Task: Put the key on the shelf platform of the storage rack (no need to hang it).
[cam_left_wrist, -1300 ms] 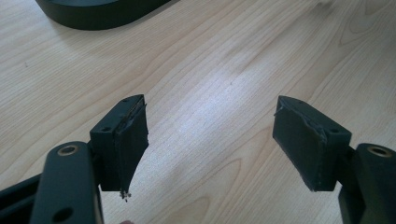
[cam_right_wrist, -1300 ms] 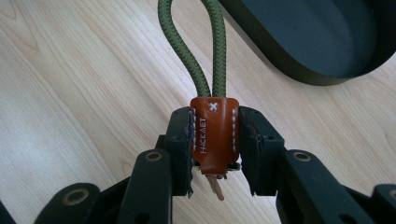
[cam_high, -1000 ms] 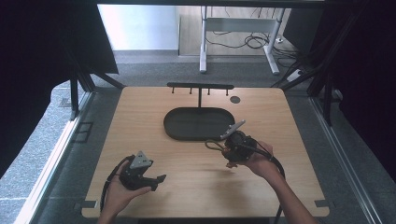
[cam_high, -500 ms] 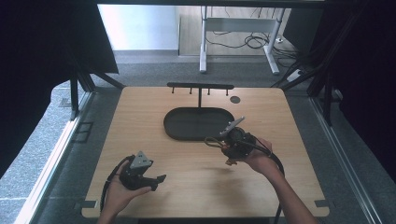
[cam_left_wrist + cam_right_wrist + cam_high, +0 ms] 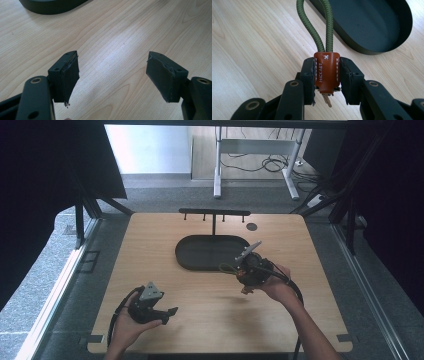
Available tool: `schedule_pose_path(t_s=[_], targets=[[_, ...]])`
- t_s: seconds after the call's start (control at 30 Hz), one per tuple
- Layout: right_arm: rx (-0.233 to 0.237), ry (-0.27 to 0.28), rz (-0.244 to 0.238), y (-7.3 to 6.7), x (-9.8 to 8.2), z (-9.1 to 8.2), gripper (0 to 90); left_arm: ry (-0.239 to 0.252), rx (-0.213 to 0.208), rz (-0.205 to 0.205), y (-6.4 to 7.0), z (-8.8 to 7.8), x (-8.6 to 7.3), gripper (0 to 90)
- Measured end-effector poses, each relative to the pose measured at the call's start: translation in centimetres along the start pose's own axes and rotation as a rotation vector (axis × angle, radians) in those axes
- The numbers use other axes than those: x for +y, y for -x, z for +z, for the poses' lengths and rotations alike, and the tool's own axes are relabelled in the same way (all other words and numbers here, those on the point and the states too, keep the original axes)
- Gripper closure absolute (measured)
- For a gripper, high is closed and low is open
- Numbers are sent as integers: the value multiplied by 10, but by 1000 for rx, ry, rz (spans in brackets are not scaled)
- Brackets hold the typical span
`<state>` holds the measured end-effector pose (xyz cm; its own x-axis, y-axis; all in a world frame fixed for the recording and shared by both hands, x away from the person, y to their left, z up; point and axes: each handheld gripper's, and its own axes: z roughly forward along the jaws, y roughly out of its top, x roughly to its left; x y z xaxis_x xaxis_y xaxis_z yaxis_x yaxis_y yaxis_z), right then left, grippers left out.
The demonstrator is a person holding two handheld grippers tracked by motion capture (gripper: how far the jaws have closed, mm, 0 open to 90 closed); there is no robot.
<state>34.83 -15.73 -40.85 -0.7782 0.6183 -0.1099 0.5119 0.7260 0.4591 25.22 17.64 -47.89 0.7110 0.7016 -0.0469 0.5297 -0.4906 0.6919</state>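
In the right gripper view a keychain with a brown leather sleeve (image 5: 326, 72) and a green rope loop (image 5: 323, 25) is clamped between the jaws of my right gripper (image 5: 327, 77); a key tip hangs below the sleeve. From above, the right gripper (image 5: 250, 267) hovers just right of the dark oval tray (image 5: 197, 255), with the rope loop (image 5: 227, 268) pointing at its rim. My left gripper (image 5: 167, 312) rests low near the table's front left, its jaws wide apart over bare wood (image 5: 112, 72) with nothing between them.
A black T-shaped hook rack (image 5: 214, 214) stands behind the tray, and a small dark round hole (image 5: 251, 226) sits at the back right. Bare wood lies between the two grippers. The tray's edge (image 5: 50, 6) shows at the top of the left gripper view.
My right gripper has lifted slightly and shifted a little toward the tray with the keychain in it. The left gripper has stayed put.
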Motion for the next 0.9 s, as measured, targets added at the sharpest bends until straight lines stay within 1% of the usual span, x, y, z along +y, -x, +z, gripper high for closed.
schedule_pose_path(t_s=[0.2,0.33,0.37,0.4,0.67,0.7,0.9], targets=[[0,-3,12,6,2,1,668,-3,-3,2,1,1,0,270],[0,-10,5,8,5,1,668,-6,-3,2,1,1,0,269],[-1,-9,-3,9,6,1,668,-6,-3,1,1,1,0,269],[-1,-13,3,9,7,1,668,-6,-3,1,1,1,0,269],[2,-20,-4,15,13,3,669,-9,-6,8,2,2,1,269],[3,-22,2,15,13,3,668,-8,-5,7,2,2,1,269],[3,-26,2,20,18,6,668,-8,-6,8,2,2,1,269]])
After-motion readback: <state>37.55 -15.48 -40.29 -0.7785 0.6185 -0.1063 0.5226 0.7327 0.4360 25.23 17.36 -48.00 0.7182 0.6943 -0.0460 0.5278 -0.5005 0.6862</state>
